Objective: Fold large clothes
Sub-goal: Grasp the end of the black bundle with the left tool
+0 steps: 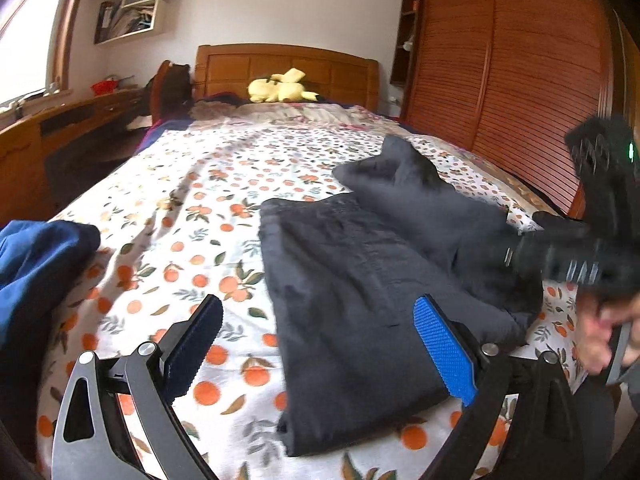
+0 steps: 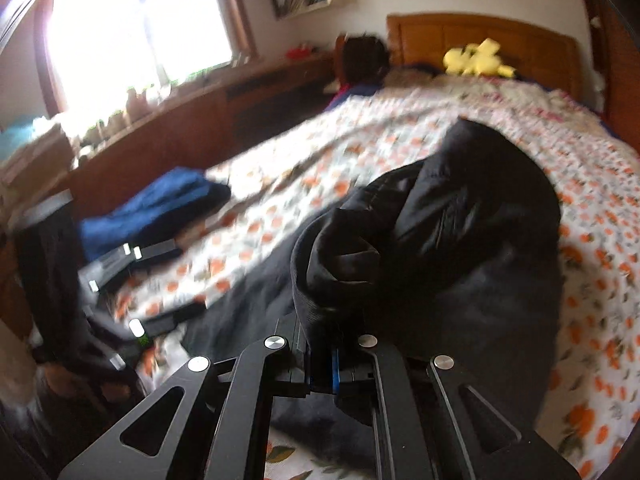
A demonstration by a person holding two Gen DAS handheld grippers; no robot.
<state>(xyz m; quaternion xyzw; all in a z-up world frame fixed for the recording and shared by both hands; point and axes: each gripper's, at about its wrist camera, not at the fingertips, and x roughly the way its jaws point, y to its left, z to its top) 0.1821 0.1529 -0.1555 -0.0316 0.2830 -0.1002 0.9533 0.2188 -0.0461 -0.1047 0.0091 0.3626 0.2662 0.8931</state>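
The left hand-held gripper has its jaws spread wide with nothing between them, its blue ribbed pads facing inward, pointing forward and downward. The right hand-held gripper has its jaws pressed together, dark cloth pinched between them. In the left wrist view its blurred black body crosses the right edge, a hand gripping its handle

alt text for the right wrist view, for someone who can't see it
The right gripper is shut on a bunched fold of the dark garment, lifted over a bed with an orange-print sheet. A blue garment lies at the bed's left edge, and a yellow plush toy sits by the headboard.
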